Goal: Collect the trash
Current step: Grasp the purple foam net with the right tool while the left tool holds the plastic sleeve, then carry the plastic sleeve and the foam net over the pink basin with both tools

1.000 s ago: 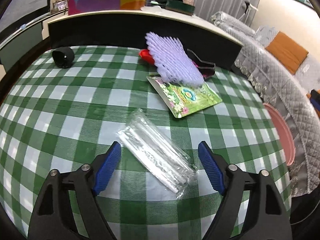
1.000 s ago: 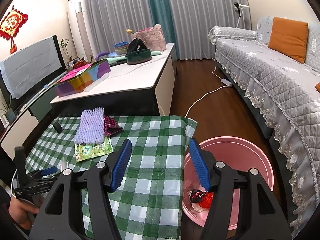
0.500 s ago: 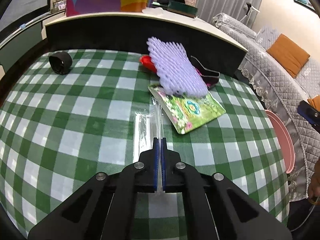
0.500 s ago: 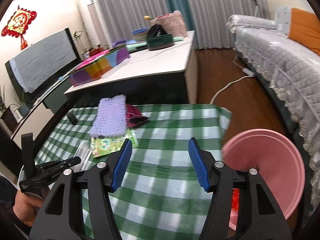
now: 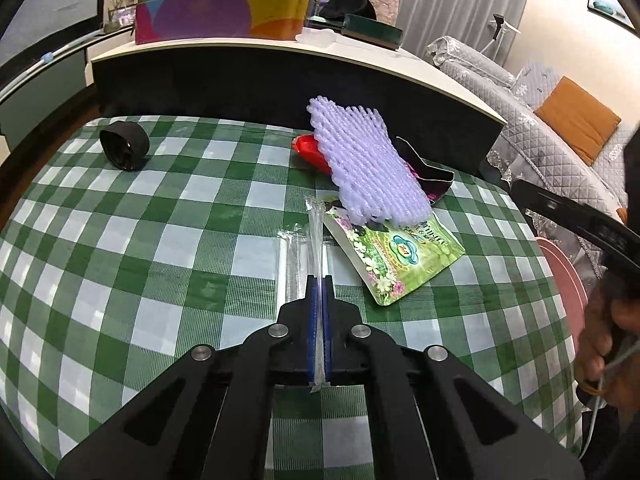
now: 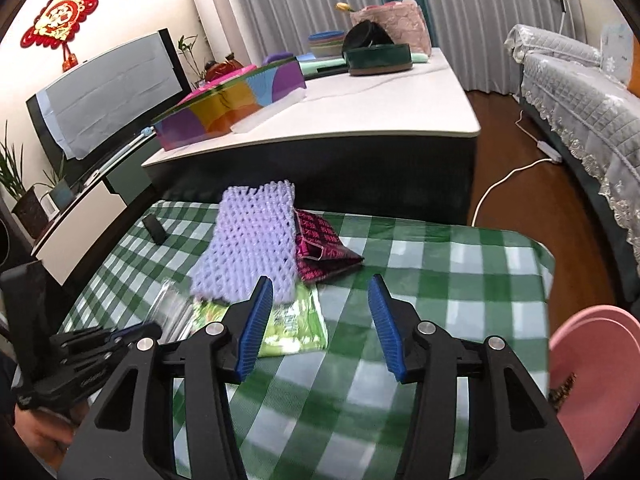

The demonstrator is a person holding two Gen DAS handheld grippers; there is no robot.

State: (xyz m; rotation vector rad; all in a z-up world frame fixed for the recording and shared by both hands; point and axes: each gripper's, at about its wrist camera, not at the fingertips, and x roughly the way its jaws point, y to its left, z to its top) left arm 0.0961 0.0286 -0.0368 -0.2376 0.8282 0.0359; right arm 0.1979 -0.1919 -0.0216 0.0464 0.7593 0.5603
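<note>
Beside the green packet on the worktop | left gripper fingers clamping clear wrapper | right gripper fingers half-spread, closing, holding nothing | lifting straight toward pink bin should keep it from snagging the purple foam net.

Even indoor light; fisheye-bent edges; motion blur in right wrist view.

clear plastic wrapper is lying flattened on edge; purple foam net is resting across green packet and maroon wrapper.
</note>
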